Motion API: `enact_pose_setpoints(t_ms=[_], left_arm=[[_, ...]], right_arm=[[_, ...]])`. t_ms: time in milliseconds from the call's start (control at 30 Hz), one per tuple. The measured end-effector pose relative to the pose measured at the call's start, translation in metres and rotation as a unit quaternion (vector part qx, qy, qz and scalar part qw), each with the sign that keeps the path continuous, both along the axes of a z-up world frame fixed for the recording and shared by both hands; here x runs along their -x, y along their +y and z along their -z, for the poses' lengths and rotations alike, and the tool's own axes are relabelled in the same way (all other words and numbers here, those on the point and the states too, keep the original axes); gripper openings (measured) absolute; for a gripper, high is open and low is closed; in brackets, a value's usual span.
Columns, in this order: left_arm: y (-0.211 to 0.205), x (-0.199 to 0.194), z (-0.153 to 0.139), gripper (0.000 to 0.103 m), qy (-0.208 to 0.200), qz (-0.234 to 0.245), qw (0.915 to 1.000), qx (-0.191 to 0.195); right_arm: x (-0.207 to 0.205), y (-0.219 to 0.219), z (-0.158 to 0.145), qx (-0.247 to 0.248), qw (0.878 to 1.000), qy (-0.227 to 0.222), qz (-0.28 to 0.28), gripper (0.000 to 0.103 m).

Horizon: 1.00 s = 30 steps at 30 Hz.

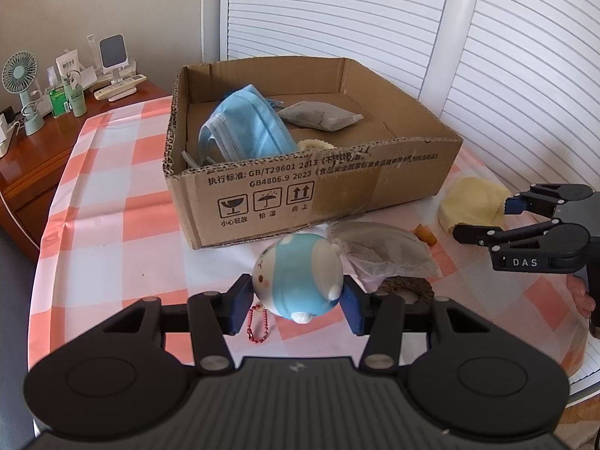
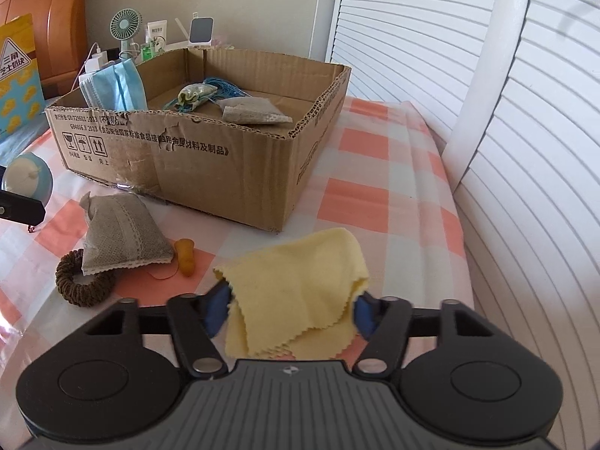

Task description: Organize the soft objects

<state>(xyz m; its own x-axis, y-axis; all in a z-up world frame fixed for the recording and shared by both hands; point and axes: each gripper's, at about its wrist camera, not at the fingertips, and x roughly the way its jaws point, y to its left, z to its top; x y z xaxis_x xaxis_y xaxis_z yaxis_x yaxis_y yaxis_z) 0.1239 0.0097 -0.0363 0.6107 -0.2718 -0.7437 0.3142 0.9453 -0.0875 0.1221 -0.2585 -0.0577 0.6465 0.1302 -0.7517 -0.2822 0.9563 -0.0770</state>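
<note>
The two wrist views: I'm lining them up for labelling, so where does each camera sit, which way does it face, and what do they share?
Left wrist: behind the left gripper, facing the cardboard box; its pads clamp a blue plush toy; the right gripper shows at right.
Right wrist: behind the right gripper, facing the box's corner; a yellow cloth lies between its fingers.
Shared: box, cloth, toy, grey sachet, brown hair tie.

This was a home, most likely a bedroom. A table [image 1: 112, 172] wore a pink-and-white checked cloth. Beyond its far left corner, a wooden nightstand [image 1: 33, 157] carried a small desk fan [image 1: 20, 75], bottles [image 1: 77, 97] and a remote [image 1: 120, 84]. White louvered doors [image 1: 337, 11] stood behind.
</note>
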Motion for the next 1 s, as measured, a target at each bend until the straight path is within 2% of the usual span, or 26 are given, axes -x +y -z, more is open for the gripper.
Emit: enact_pose_setpoints(t_ms=[33,100,267,633,833,1000], left_arm=[[0.0,0.0,0.0,0.049,0.0,0.001,1.0,0.0],[-0.001,0.0,-0.001,0.049,-0.002,0.004,1.0,-0.001],[-0.001,0.001,-0.002,0.049,-0.005,0.006,1.0,-0.003],[0.003,0.006,-0.014,0.049,-0.006,0.019,0.9998,-0.003],[0.007,0.009,-0.028,0.049,-0.01,0.034,0.9994,-0.004],[0.01,0.01,-0.039,0.049,-0.025,0.037,0.999,-0.008]], right_arm=[[0.001,0.0,-0.001,0.001,1.0,-0.001,0.001,0.051],[0.002,0.0,-0.003,0.006,1.0,-0.002,0.006,0.031],[0.003,0.0,-0.006,0.006,1.0,0.0,0.014,0.012],[0.02,-0.005,-0.032,-0.015,1.0,-0.016,0.02,0.011],[0.034,-0.002,-0.069,-0.016,0.998,-0.053,-0.002,0.011],[0.024,0.012,-0.101,-0.027,0.995,-0.086,-0.029,0.011]])
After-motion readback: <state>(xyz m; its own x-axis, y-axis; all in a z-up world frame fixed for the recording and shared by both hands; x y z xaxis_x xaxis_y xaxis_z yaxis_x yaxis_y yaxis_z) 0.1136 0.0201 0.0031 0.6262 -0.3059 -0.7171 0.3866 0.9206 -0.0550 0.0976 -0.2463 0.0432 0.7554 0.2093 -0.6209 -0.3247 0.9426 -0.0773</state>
